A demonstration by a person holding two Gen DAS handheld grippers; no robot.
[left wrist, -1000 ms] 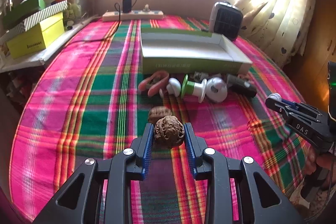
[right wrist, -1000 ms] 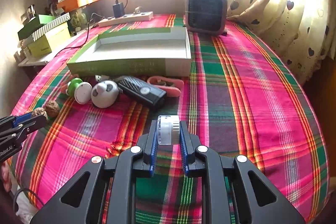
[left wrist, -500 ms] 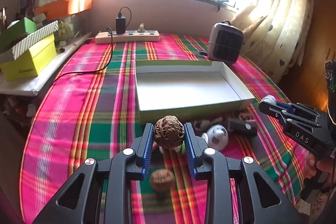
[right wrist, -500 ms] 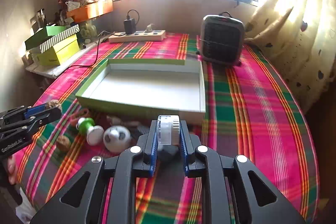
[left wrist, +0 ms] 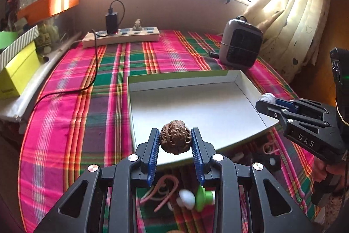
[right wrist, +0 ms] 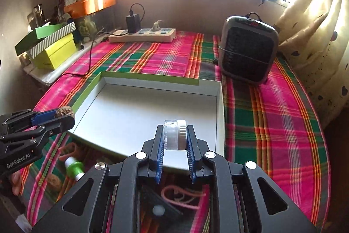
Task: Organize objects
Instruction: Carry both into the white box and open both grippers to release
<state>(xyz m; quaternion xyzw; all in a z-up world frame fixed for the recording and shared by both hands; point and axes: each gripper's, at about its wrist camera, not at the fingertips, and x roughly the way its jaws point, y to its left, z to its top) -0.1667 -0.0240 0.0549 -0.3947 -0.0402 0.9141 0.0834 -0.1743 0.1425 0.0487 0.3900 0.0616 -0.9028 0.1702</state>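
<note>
Walnut (left wrist: 175,140) — between left tongs (left wrist: 175,141)

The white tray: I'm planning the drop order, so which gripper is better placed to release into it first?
Probably the right gripper: its small jar looks over the white tray floor, while the left gripper holds its walnut nearer the tray's front rim.

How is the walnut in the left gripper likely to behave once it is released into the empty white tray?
The walnut looks nearly round, so it would probably roll on the smooth floor of the tray until a wall stops it. Its wrinkled shell likely gives the left gripper good purchase. It appears hard and rigid, showing no squashing between the pads.
</note>
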